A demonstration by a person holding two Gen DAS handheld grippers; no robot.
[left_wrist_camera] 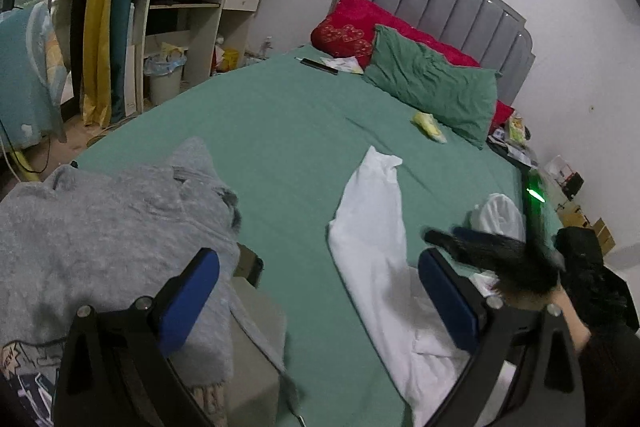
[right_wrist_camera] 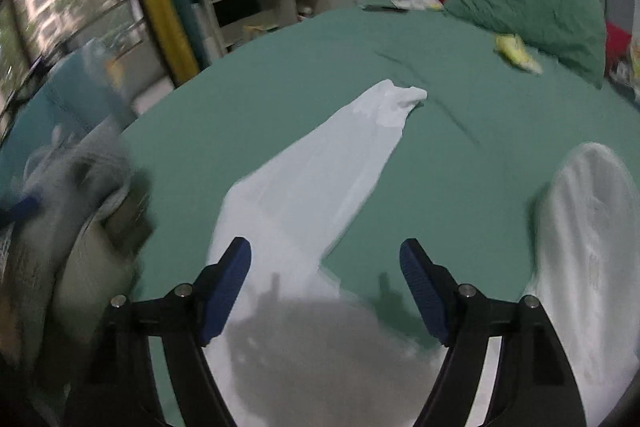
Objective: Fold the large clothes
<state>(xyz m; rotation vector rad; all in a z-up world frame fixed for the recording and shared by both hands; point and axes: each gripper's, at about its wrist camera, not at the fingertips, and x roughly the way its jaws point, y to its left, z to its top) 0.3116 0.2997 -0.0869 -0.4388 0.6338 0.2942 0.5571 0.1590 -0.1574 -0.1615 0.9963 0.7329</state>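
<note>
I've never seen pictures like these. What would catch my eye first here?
Probably the white garment, spread out in long limbs across the middle of the green bed. Next, the open blue-padded right gripper poised just above it, empty. At the left edge sits a rumpled grey sweater, with the open left gripper beside it, and a red pillow against the headboard.

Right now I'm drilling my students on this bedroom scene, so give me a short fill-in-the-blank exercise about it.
1. The white garment lies spread on a bed sheet coloured ____.
2. Both the left tongs and the right tongs are ____.
3. Behind the green pillow lies a pillow coloured ____.
4. The fuzzy garment left of the white one is ____.

Missing words: green; open; red; grey
</note>
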